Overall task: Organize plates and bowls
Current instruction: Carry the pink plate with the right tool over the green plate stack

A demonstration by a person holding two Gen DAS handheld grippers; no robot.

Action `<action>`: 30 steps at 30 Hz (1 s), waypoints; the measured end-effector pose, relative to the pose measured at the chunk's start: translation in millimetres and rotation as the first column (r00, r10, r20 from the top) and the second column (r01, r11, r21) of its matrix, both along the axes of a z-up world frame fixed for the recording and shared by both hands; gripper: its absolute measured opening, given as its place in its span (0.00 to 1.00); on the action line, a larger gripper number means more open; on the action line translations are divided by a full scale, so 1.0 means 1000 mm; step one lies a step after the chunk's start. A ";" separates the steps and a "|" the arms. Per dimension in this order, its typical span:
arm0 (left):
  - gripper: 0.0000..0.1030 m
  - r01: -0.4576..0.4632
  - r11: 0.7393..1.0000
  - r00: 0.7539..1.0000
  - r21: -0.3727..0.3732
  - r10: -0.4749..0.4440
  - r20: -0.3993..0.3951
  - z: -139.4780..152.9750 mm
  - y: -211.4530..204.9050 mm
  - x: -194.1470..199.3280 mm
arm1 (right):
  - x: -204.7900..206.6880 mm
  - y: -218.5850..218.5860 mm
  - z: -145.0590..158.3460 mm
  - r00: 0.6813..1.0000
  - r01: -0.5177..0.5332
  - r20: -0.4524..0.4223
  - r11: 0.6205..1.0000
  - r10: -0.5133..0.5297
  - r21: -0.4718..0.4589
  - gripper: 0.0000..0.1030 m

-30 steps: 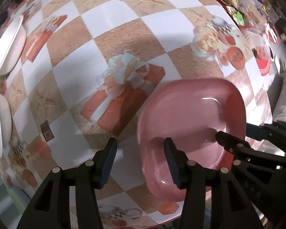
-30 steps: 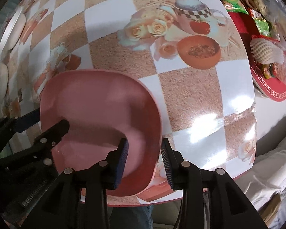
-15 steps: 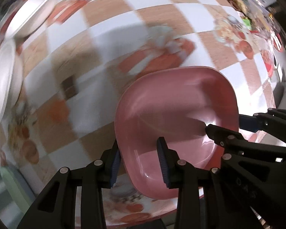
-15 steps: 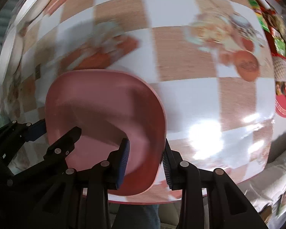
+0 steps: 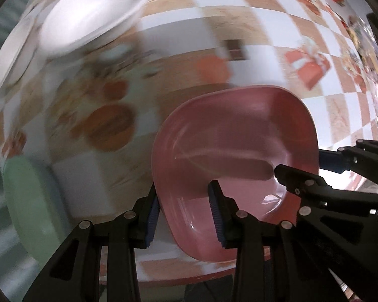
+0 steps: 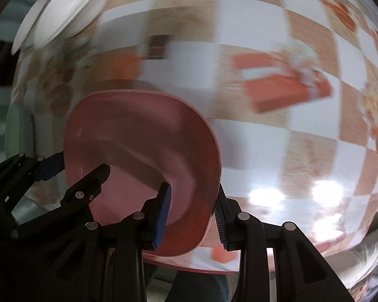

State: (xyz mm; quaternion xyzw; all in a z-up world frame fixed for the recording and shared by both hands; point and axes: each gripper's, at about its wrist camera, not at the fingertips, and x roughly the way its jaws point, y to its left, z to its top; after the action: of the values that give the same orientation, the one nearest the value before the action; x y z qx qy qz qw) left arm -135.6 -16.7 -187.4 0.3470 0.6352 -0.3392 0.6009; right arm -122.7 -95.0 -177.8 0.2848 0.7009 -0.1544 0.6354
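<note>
Two grippers: both hold one pink plate [image 5: 234, 151] above the checked table [image 5: 264, 37].
Left gripper [image 5: 184, 216]: jaws narrow after closing, pinching its 9 o'clock rim.
Right gripper [image 6: 191, 214]: jaws narrow, clamping its 3 o'clock rim.
White plates [image 5: 88, 12]: 11 o'clock.

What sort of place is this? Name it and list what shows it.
Most likely a home dining or kitchen table. A checkered tablecloth printed with gift boxes and teacups covers it, white plates sit at its far edge, and a pink dish is carried above it beside a green plate.
</note>
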 end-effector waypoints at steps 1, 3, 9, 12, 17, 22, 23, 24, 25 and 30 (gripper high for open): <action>0.40 -0.014 1.000 1.000 0.001 0.014 0.001 0.001 0.008 0.007 | 0.003 -0.004 -0.002 1.000 -0.015 0.002 1.000 0.015 0.002 0.35; 0.40 -0.040 0.999 0.999 0.003 0.040 0.004 0.001 0.019 0.016 | 0.015 0.008 -0.001 0.999 -0.041 0.005 0.999 0.041 0.005 0.35; 0.40 -0.087 0.996 0.996 -0.008 0.087 -0.009 0.000 0.048 0.036 | 0.042 0.037 -0.003 0.996 -0.094 0.000 0.995 0.094 -0.023 0.35; 0.40 -0.085 0.996 0.996 -0.016 0.085 -0.026 0.001 0.055 0.043 | 0.044 0.049 -0.004 0.995 -0.095 -0.012 0.995 0.094 -0.043 0.35; 0.40 -0.061 0.998 0.998 -0.024 0.061 -0.010 0.001 0.051 0.035 | 0.039 0.068 -0.003 0.997 -0.074 -0.013 0.996 0.074 -0.040 0.35; 0.40 -0.063 0.998 0.998 -0.030 0.063 -0.014 -0.003 0.035 0.014 | 0.022 0.055 -0.004 0.997 -0.073 -0.017 0.996 0.073 -0.046 0.36; 0.40 -0.063 0.998 0.998 -0.031 0.063 -0.013 0.000 0.037 0.014 | 0.021 0.048 0.005 0.997 -0.074 -0.017 0.996 0.073 -0.046 0.36; 0.40 -0.064 0.997 0.998 -0.033 0.064 -0.011 0.000 0.037 0.013 | 0.021 0.049 0.007 0.997 -0.076 -0.018 0.996 0.075 -0.047 0.36; 0.40 -0.067 0.997 0.998 -0.034 0.066 -0.011 0.000 0.037 0.013 | 0.021 0.050 0.006 0.997 -0.077 -0.019 0.996 0.077 -0.047 0.36; 0.40 -0.080 0.996 0.997 -0.048 0.080 -0.002 0.012 0.049 0.012 | 0.021 0.051 0.004 0.996 -0.082 -0.026 0.995 0.081 -0.052 0.36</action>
State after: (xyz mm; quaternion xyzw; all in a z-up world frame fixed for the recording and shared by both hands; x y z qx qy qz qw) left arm -123.6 32.0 -175.1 0.3069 0.6404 -0.3301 0.6219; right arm -101.5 -43.6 -173.4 0.2370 0.7150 -0.1503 0.6403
